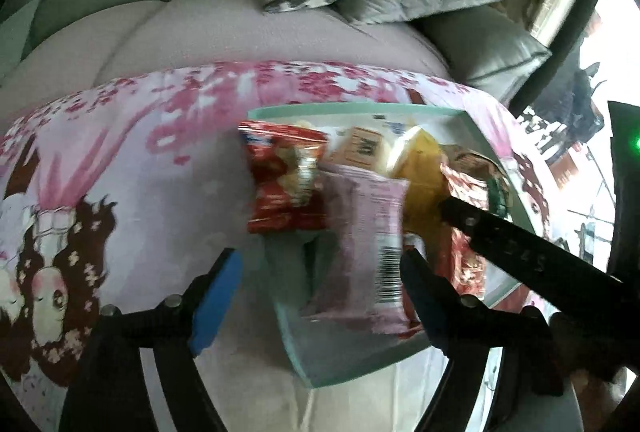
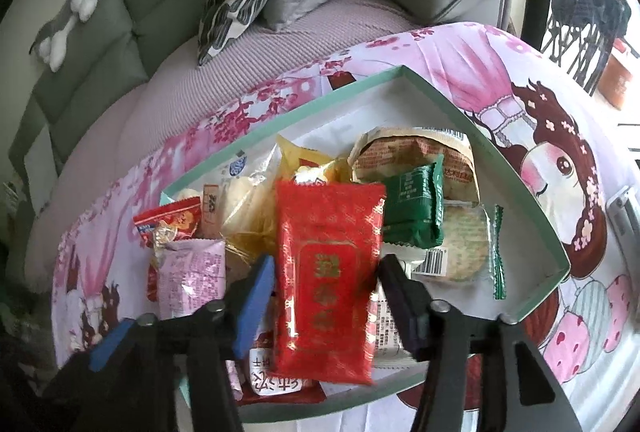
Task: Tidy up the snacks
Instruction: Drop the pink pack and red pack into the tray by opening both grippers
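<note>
Dropping snacks into the green tray [image 2: 532,208]: my left gripper [image 1: 320,288] hangs released beside the pink packet [image 1: 368,244]; my right gripper [image 2: 326,296], released, straddles the red packet [image 2: 328,272] mid-frame. Next, I'd withdraw cleanly.

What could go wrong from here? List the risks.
1. The red packet sits blurred between the right tool's open jaws; it may land on the box's near rim and slide out.
2. The pink packet, blurred by the left tool, could tip over the near wall.
3. The piled snacks leave little flat room.
</note>
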`<state>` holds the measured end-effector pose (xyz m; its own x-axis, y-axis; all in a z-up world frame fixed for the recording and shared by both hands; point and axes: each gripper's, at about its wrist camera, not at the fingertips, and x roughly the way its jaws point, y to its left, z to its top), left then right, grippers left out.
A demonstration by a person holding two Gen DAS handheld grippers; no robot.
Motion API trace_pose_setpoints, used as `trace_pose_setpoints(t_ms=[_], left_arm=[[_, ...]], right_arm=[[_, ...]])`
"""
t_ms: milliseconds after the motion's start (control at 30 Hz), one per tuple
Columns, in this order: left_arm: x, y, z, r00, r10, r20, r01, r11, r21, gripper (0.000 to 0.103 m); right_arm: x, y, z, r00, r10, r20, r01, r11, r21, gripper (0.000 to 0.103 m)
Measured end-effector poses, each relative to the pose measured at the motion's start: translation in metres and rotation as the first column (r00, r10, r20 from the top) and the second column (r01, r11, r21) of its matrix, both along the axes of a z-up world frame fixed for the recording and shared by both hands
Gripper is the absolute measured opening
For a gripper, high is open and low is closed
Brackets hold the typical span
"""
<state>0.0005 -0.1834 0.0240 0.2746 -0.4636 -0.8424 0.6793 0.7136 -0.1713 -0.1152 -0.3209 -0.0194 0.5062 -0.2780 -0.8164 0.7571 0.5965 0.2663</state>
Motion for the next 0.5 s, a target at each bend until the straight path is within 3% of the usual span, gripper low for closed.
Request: trace_pose_setpoints(t_ms=[200, 267, 367, 500], left_arm=[[0.014, 0.031, 0.003, 0.990, 0.123, 0.061, -0.124, 0.992, 0.008, 0.095], [0.017, 0.040, 0.004, 0.983, 0.156, 0.092, -0.158, 0.987, 0.011, 0.102], [0.016, 0.058, 0.002, 0.971, 0.197, 0.134, -0.202, 0.979, 0.026, 0.103], [0.011, 0.081, -0.002, 0.946, 0.251, 0.206, -0.274, 0.958, 0.090, 0.103]], right_arm=[[0.001, 0.008, 0.006, 1.000, 0.019, -0.003, -0.019, 0.999, -0.038, 0.077], [0.002, 0.014, 0.009, 1.000, 0.026, -0.007, -0.026, 0.998, -0.058, 0.089], [-0.001, 0.025, 0.014, 0.999, 0.031, -0.008, -0.031, 0.995, -0.091, 0.103], [-0.008, 0.045, 0.017, 0.999, 0.051, -0.003, -0.051, 0.992, -0.117, 0.103]])
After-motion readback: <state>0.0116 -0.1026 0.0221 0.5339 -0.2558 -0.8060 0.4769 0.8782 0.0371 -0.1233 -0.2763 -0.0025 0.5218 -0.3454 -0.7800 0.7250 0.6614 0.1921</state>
